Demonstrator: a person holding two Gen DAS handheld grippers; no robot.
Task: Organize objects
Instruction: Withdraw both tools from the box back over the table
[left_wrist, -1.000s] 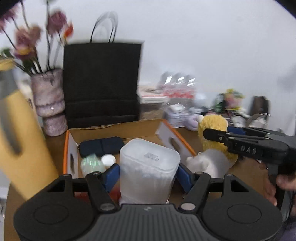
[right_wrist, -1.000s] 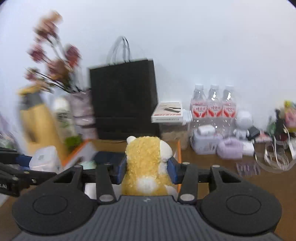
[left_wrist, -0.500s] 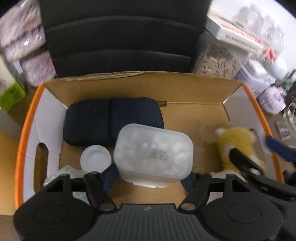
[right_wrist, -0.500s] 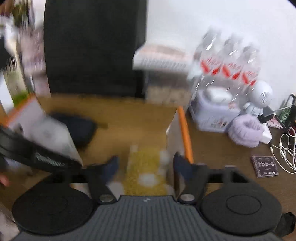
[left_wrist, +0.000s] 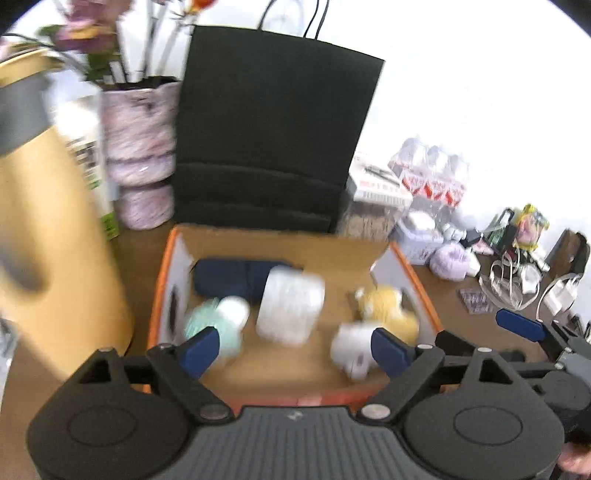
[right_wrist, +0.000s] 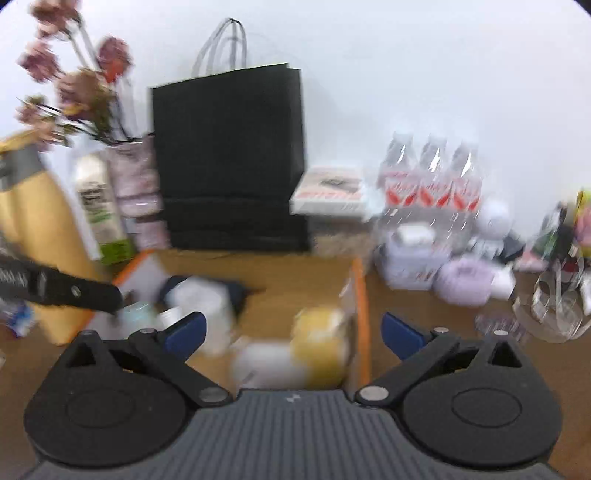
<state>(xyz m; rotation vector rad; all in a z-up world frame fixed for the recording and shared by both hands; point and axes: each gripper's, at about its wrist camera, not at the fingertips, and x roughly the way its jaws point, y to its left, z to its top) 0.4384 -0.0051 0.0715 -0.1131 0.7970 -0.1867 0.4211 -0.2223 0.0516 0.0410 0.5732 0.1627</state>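
Both frames motion-blurred. Left gripper (left_wrist: 295, 349) at lower centre of its view, jaws spreading, nothing pinched; frosted plastic container (left_wrist: 291, 308) lying free mid-frame on the floor of the cardboard box (left_wrist: 421, 284), beyond the fingertips, not between the pads. Right gripper (right_wrist: 293, 332) likewise at lower centre, jaws opening wide, empty; yellow plush toy (right_wrist: 321, 349) down in the box right of centre, against the orange-edged right wall, with a white part beside it, blurred. Dark blue pouch (left_wrist: 236, 277) at the back of the box, small pale green and white items (left_wrist: 218, 319) at left, too smeared to name. Black paper bag (right_wrist: 229, 155) upright behind the box, vase of flowers (left_wrist: 138, 147) upper left, yellow jug (left_wrist: 44, 229) just beside the box's left wall. Risks, judged: container looks tilted, may tip or roll onto the pouch if dropped loose; right gripper's far finger sits outside the box's right wall, could catch the rim on lifting and drag the box; left hand close to the jug, a sideways swing could knock it.
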